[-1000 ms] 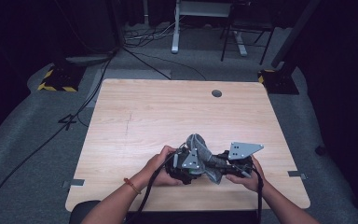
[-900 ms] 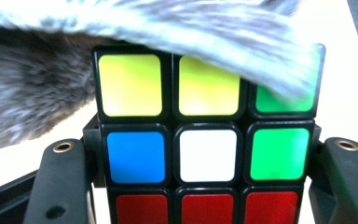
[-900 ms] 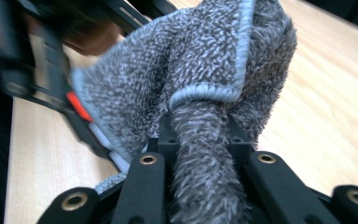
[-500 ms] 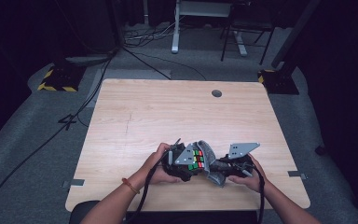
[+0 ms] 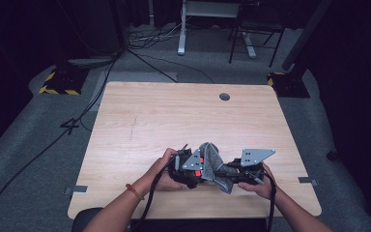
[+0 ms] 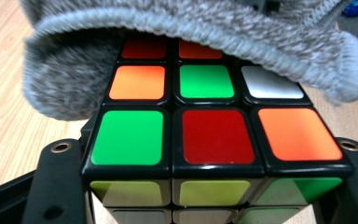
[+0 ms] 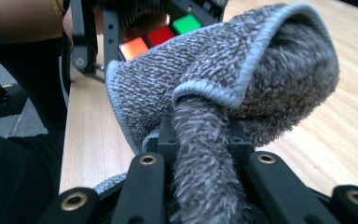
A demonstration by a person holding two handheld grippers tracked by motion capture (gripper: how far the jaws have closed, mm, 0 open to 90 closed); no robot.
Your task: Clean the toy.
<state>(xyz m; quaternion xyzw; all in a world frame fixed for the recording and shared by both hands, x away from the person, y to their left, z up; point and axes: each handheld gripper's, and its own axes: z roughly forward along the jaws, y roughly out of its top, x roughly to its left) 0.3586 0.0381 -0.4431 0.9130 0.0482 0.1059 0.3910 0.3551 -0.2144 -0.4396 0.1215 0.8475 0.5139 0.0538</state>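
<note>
Puzzle cube (image 6: 214, 140) clamped in left gripper (image 5: 189, 169), grey cloth (image 7: 223, 93) pinched in right gripper (image 5: 244, 171), draped over cube's top, wooden bench (image 5: 174, 121).

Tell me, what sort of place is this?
Probably a lab or recording studio, not a home: a bare wooden table stands on grey carpet amid dark curtains, with cables across the floor and hazard-striped stand bases.

On the table (image 5: 140, 121), your two grippers meet near the six o'clock edge, the left gripper (image 5: 193, 166) at nine o'clock of the right gripper (image 5: 229, 173). The cube (image 6: 214, 140) sits between your left jaws, and the cloth (image 7: 223, 84), between your right jaws, drapes over the cube's far side. The table's round hole (image 5: 224, 96) lies toward twelve o'clock, well apart from them.
</note>
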